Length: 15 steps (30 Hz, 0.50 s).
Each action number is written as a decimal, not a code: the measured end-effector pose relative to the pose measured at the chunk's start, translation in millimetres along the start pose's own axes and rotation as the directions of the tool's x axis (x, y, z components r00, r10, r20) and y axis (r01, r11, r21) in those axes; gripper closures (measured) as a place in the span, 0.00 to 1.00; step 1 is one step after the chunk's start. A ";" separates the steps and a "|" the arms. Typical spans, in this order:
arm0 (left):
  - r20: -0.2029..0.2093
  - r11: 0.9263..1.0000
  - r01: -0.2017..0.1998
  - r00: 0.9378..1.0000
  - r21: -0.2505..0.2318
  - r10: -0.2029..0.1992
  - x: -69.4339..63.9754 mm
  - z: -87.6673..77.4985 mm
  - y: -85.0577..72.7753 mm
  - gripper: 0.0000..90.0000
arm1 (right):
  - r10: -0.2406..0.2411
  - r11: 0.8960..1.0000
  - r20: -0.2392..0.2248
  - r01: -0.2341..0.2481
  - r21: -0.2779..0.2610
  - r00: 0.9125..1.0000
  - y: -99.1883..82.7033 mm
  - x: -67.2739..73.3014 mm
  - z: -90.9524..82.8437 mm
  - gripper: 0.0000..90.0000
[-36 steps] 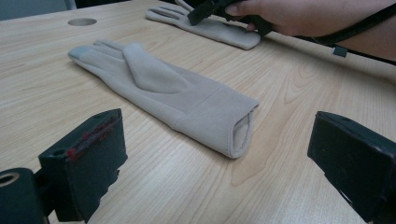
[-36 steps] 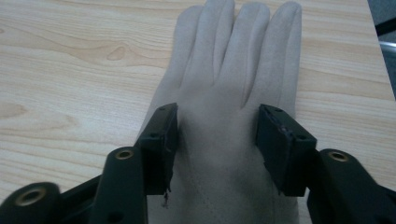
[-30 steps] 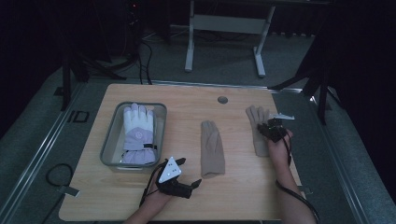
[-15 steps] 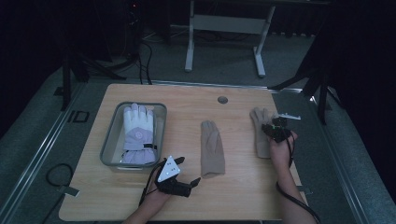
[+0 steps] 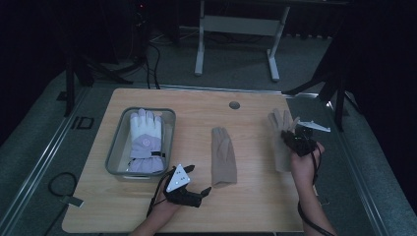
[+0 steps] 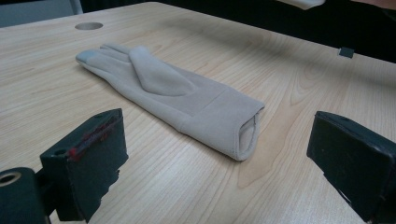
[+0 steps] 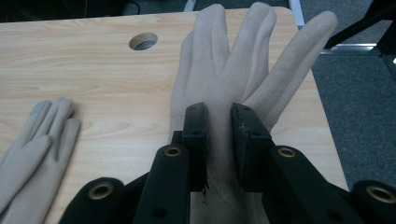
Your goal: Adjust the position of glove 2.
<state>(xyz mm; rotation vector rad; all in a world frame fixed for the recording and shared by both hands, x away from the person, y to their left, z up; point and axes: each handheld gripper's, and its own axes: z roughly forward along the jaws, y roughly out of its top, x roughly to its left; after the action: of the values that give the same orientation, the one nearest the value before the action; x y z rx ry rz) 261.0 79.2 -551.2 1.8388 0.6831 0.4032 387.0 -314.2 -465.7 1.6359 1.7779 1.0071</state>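
A beige glove [image 5: 223,157] lies flat at the table's middle, cuff toward me; in the left gripper view this same glove [image 6: 173,93] lies just ahead of the jaws. My left gripper [image 5: 198,179] rests near the front edge, open [image 6: 215,140] and holding nothing. At the right edge, my right gripper [image 5: 291,136] is shut on a second beige glove [image 5: 279,125] and holds it raised off the wood. In the right gripper view the jaws [image 7: 218,121] pinch that glove [image 7: 224,60] near the palm, its fingers spread ahead.
A clear tray [image 5: 114,147] at the left holds a white and lavender glove [image 5: 145,140]. A round hole [image 5: 234,105] sits in the tabletop at the back. The table's right edge [image 5: 330,162] runs close beside my right hand.
My right gripper has risen with the beige glove in it, and the glove has come up off the table. The left gripper has stayed put.
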 end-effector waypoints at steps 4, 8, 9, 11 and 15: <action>-0.002 1.000 0.003 1.000 -0.001 -0.003 0.2 -0.2 -0.5 0.05 | -0.023 1.000 0.030 0.023 0.005 0.999 -10.8 4.6 -5.4 0.85; -0.002 1.000 0.001 1.000 -0.003 -0.001 -0.2 -0.6 -0.5 0.05 | -0.024 0.999 0.029 0.023 0.022 0.999 -27.0 5.4 -3.9 0.85; -0.002 1.000 -0.001 1.000 -0.001 0.001 -0.2 -0.9 -0.4 0.05 | -0.014 0.999 0.025 0.013 0.032 1.000 -31.5 4.3 -2.8 0.85; 0.000 1.000 -0.002 1.000 -0.002 0.002 -0.5 -1.0 -0.3 0.05 | 0.006 0.998 0.024 -0.008 0.055 1.000 -40.3 1.6 -0.3 0.85; 0.004 1.000 0.000 1.000 -0.001 0.000 -0.6 -0.4 -0.3 0.05 | -0.008 0.996 0.043 0.004 0.091 0.999 -54.5 -3.3 7.2 0.84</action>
<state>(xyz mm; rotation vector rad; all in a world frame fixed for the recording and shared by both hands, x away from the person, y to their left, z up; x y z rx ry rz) 260.2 79.1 -551.3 1.8381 0.6799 0.3994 360.5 -315.9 -513.9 1.6934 1.8227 0.8937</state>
